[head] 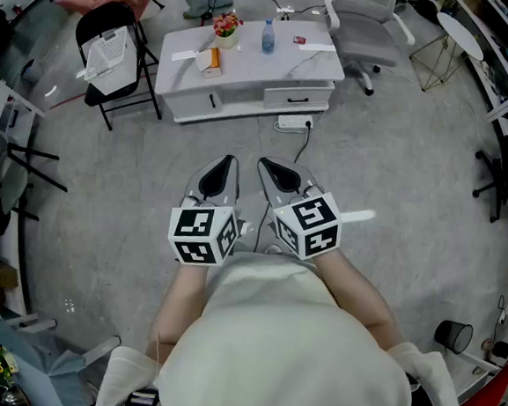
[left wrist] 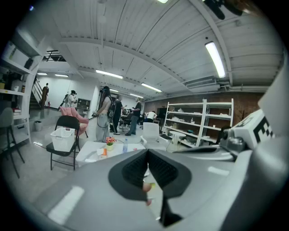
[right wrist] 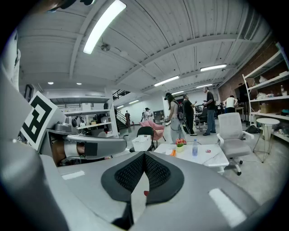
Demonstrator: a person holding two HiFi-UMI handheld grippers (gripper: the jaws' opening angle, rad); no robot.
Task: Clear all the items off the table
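Across the grey floor, well apart from the person, stands the white table (head: 284,66), flanked by an office chair (head: 364,32) and a black chair (head: 100,18) (holding a basket (head: 108,52)). Nearer, the left gripper (head: 229,162) and right gripper (head: 263,165) sit side by side, each with jaws pressed together on nothing. On the table stand a bottle (head: 268,36), a flowerpot (head: 226,31) and an orange box (head: 214,59).

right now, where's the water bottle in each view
Head view: the water bottle stands top centre, on the white table.
Left gripper view: small, left of centre.
Right gripper view: right of centre.
Shared landmark: the flower pot, just left of the bottle in every view.
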